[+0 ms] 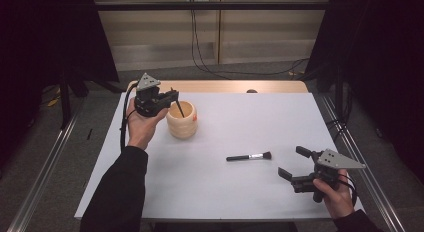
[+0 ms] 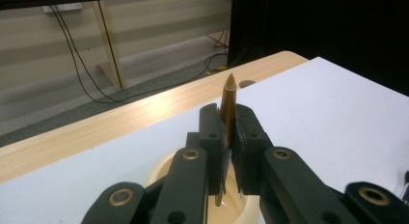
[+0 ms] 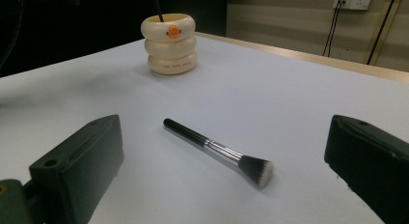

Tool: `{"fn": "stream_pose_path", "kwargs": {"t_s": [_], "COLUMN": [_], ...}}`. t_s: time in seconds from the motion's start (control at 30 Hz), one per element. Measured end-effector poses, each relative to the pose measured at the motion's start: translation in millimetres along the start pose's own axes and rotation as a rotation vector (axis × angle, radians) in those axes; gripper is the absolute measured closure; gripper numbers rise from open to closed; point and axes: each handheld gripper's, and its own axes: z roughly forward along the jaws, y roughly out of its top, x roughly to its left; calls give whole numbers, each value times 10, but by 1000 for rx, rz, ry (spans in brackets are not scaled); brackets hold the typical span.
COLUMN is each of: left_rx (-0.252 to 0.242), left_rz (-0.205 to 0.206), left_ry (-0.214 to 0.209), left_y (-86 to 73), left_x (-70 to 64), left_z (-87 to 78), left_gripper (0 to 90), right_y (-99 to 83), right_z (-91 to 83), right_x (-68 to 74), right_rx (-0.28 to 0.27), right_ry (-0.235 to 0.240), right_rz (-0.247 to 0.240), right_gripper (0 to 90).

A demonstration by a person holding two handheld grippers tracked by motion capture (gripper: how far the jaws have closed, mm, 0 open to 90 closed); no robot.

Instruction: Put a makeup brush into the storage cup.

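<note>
A makeup brush [image 1: 249, 156] lies flat on the white table [image 1: 235, 192], well right of centre, its long axis running nearly side to side across the table: black handle end toward the person's left, bristle head toward the right. The right gripper [image 1: 295, 166] sits just beyond the bristle end, low over the table, its jaws spread wide and holding nothing. In the right gripper view the brush [image 3: 218, 151] lies slantwise between the two open jaws, handle pointing away toward the holder, bristles nearer the camera. This hand is by far the closer one to the brush; a pickup would likely call for the jaws to straddle the handle across its length rather than along it.

Farther off, at the table's left rear, stands a cream ringed holder [image 1: 182, 120] with an orange mark on its front [image 3: 169, 43]. The left gripper [image 1: 173, 97] hovers over its mouth, jaws clamped on a slim stick-like tool [image 2: 227, 105] with a golden pointed end, the other end reaching down into the holder [image 2: 164, 173]. Holder and brush are well apart.
</note>
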Motion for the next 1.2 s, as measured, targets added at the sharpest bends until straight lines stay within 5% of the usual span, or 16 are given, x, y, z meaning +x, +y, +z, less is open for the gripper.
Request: {"fn": "stream_pose_path", "kwargs": {"t_s": [1.2], "left_rx": [33], "left_rz": [-25], "left_ry": [3], "left_y": [-327], "left_x": [28], "left_z": [175], "left_gripper": [838], "right_y": [-4], "right_z": [5], "right_x": [11], "right_rx": [10], "right_ry": [20], "right_rz": [-19], "right_gripper": [0]}}
